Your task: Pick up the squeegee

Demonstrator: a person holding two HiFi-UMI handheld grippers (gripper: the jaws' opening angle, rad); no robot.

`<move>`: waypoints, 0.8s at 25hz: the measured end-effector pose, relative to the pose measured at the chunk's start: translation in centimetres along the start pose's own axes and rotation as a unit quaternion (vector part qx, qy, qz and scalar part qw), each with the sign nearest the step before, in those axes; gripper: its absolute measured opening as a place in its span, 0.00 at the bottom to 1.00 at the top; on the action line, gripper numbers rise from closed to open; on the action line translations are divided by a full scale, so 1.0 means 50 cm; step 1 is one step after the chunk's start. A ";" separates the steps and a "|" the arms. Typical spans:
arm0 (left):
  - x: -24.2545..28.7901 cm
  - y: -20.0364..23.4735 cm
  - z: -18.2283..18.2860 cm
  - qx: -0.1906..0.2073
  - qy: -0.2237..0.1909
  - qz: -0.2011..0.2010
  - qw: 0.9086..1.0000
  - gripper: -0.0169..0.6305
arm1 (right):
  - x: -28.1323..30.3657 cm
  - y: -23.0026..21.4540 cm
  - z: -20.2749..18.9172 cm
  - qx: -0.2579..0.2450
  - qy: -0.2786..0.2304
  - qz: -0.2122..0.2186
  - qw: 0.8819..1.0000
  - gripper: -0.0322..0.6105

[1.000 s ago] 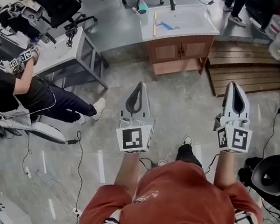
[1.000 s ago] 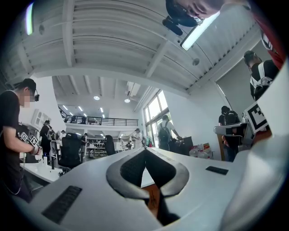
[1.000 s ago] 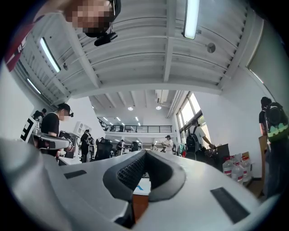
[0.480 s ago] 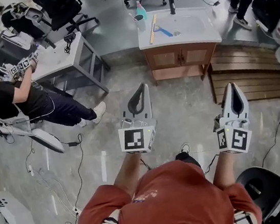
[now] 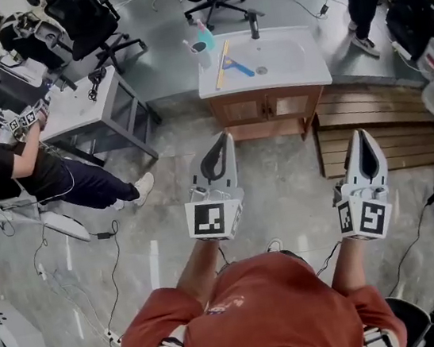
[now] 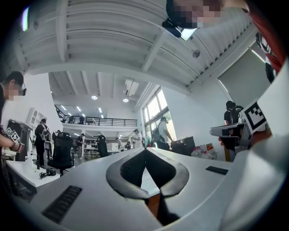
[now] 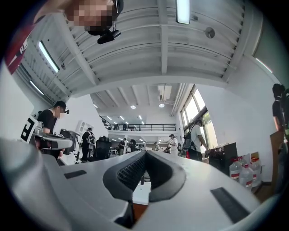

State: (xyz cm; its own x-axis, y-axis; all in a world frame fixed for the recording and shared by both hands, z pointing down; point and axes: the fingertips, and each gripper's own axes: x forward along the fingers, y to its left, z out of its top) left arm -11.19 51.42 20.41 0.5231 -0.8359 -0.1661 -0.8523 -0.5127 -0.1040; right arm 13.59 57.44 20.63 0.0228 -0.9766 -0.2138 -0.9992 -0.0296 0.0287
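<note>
The squeegee, a long yellow blade with a blue handle, lies on the white sink counter at the top middle of the head view, left of the basin. My left gripper is held out over the floor, pointing at the cabinet front, well short of the squeegee. Its jaws meet at the tips with nothing between them. My right gripper is level with it on the right, over the floor near the wooden boards, shut and empty.
A cup and a teal bottle stand at the counter's back left, by a black faucet. A wooden platform lies right of the cabinet. A seated person, a grey desk and floor cables are to the left.
The sink counter with the squeegee has come closer and shifted left in the head view as I walked toward it. Both grippers stayed shut and held out in front.
</note>
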 end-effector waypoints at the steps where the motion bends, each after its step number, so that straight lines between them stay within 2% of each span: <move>1: 0.014 -0.006 -0.002 0.001 0.001 0.002 1.000 0.05 | 0.010 -0.011 -0.004 0.000 0.001 0.003 1.000 0.06; 6: 0.063 -0.014 -0.019 -0.004 0.007 0.017 1.000 0.05 | 0.050 -0.044 -0.030 -0.001 0.017 0.013 1.000 0.06; 13: 0.106 -0.016 -0.065 -0.012 0.014 0.019 1.000 0.05 | 0.095 -0.059 -0.074 -0.001 0.027 0.022 0.999 0.06; 20: 0.189 0.038 -0.083 -0.020 -0.004 0.009 1.000 0.05 | 0.181 -0.053 -0.086 -0.013 0.017 0.010 1.000 0.06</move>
State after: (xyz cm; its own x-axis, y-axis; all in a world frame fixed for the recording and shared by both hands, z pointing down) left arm -7.87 41.71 22.73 0.5078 -0.8432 -0.1764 -0.8607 -0.5054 -0.0619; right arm 16.57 47.75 22.83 0.0038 -0.9837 -0.1800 -0.9981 -0.0146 0.0592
